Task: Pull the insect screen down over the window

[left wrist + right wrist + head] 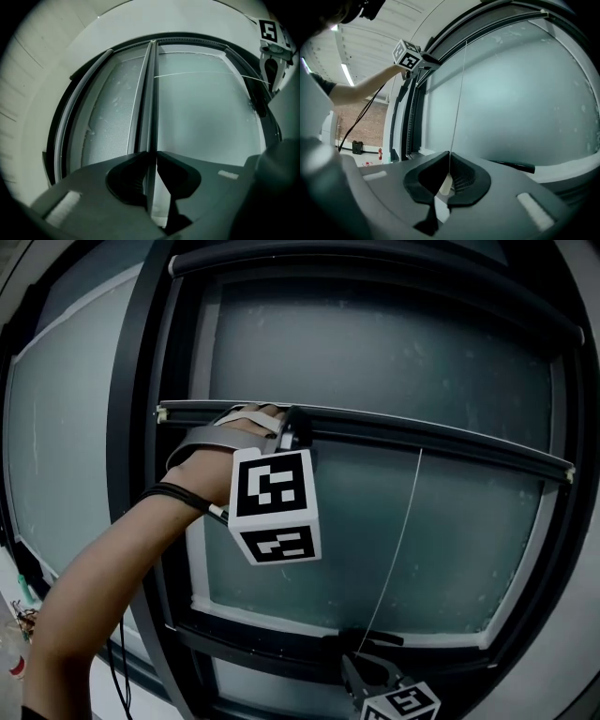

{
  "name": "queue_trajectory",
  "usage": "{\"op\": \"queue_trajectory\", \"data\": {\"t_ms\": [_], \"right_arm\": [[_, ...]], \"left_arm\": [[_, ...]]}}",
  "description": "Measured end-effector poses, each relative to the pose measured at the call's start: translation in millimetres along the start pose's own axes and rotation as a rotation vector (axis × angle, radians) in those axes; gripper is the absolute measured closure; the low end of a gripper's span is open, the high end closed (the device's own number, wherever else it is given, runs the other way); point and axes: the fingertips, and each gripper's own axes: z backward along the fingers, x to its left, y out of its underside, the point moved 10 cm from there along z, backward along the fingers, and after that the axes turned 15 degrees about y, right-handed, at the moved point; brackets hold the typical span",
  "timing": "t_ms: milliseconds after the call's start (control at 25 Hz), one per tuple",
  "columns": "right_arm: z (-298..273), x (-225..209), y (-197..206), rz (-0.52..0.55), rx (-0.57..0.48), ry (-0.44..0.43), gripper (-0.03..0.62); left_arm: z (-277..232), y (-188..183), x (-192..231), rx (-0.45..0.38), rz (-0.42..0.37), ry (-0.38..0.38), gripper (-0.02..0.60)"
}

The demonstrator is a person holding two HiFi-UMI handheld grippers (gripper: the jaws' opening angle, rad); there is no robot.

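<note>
The insect screen's dark bottom bar (450,442) hangs across the window about a third of the way down, with mesh above it. My left gripper (289,427) is shut on that bar near its left end; in the left gripper view both jaws pinch the bar's thin edge (150,103). A thin white pull cord (398,540) runs from the bar down to my right gripper (361,662) at the sill. The right gripper (449,153) is shut on the cord (460,89), and a small white toggle (445,183) sits between its jaws.
The dark window frame (131,427) and side tracks (410,117) border the pane. A black handle (513,165) lies at the sill. The person's bare forearm (103,577) with a black cable reaches up from the lower left. Small items stand on the floor (357,146).
</note>
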Motion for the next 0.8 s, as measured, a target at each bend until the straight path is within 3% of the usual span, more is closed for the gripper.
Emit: {"op": "queue_trajectory", "data": {"t_ms": [240, 560, 720, 800], "right_arm": [[7, -7, 23, 0.016, 0.053, -0.004, 0.589], [22, 0, 76, 0.025, 0.157, -0.012, 0.589], [27, 10, 105, 0.042, 0.243, -0.029, 0.589], [29, 14, 121, 0.04, 0.275, -0.031, 0.589]], "left_arm": [[0, -7, -20, 0.012, 0.036, 0.059, 0.497], [2, -14, -78, 0.04, 0.025, 0.141, 0.502], [5, -19, -103, 0.04, 0.054, 0.261, 0.505], [4, -21, -121, 0.054, 0.031, 0.298, 0.512]]}}
